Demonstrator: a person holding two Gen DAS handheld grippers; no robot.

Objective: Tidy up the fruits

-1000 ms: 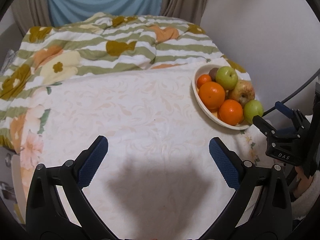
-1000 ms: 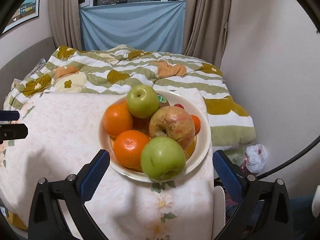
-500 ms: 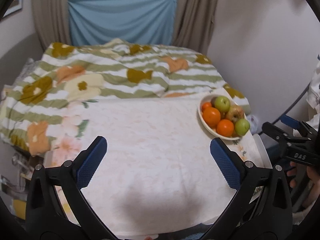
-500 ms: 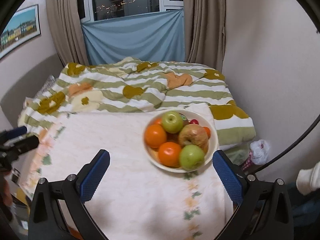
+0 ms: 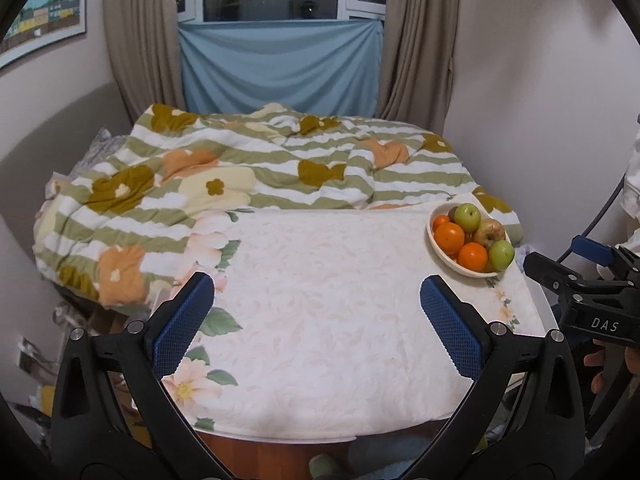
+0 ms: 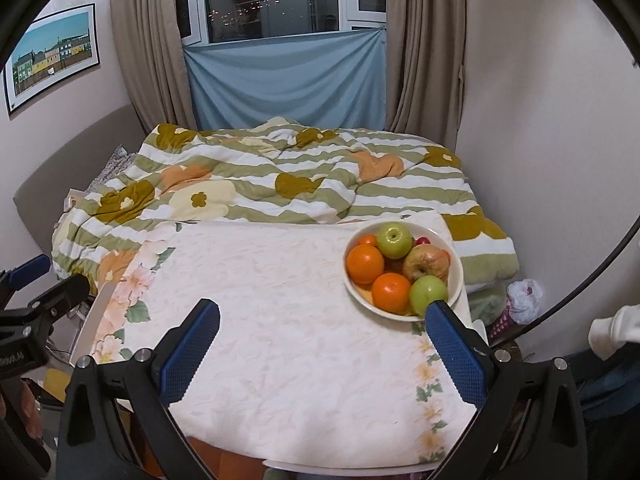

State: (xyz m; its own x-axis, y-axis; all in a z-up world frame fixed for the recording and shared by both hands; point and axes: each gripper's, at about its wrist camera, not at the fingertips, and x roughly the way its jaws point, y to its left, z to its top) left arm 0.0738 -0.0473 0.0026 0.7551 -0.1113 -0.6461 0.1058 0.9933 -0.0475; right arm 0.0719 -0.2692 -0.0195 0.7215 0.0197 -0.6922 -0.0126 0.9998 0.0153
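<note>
Now both grippers hang above the near edge of the table, each with its jaws spread wide and nothing between them. The left gripper points over the bare middle of the floral cloth; the right gripper sits further right, and its right finger overlaps the near rim of the bowl in that view, though whether it touches cannot be told. From the left wrist view the right gripper shows at the right edge, with part of a hand below it.

The bowl stands at the table's far right corner, well apart from the left gripper. It holds a pile of fruit: a green apple at the back, a russet apple beside it, a second green apple at the front, and two oranges on the left side, touching one another. A smaller orange fruit and a small red one peek out behind the pile.

Beyond the table lies a bed with a striped quilt, touching the table's far edge. Behind it hang curtains and a blue sheet under a dark window. A picture hangs on the left wall.
</note>
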